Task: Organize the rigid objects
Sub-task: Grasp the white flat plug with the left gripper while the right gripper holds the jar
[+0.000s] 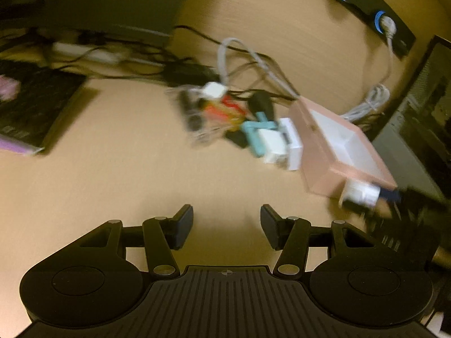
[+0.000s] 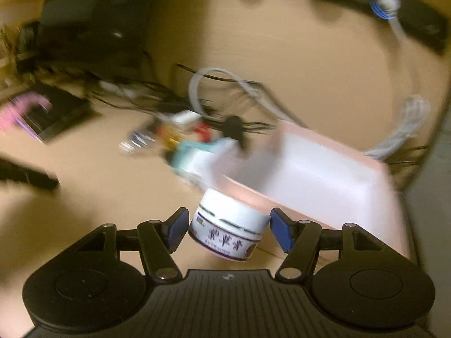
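Observation:
A small white jar [image 2: 228, 225] with a printed label sits tilted between my right gripper's [image 2: 228, 232] blue pads, which touch both of its sides. It is just in front of the near wall of a pink open box [image 2: 245, 194] with a white inside. In the left wrist view the same jar [image 1: 356, 194] shows at the near corner of the pink box [image 1: 321, 177]. My left gripper [image 1: 227, 225] hangs open over bare table, with nothing between its fingers. To the left of the box lies a pile of small objects [image 1: 222, 109], among them a teal piece [image 1: 252, 135] and white blocks [image 1: 273, 143].
A tangle of black and grey cables [image 1: 248, 64] runs behind the pile. A black book [image 1: 33, 107] lies at far left. A black power strip [image 1: 366, 8] with blue rings lines the back, and a dark case [image 1: 417, 129] stands at the right. The picture is motion-blurred.

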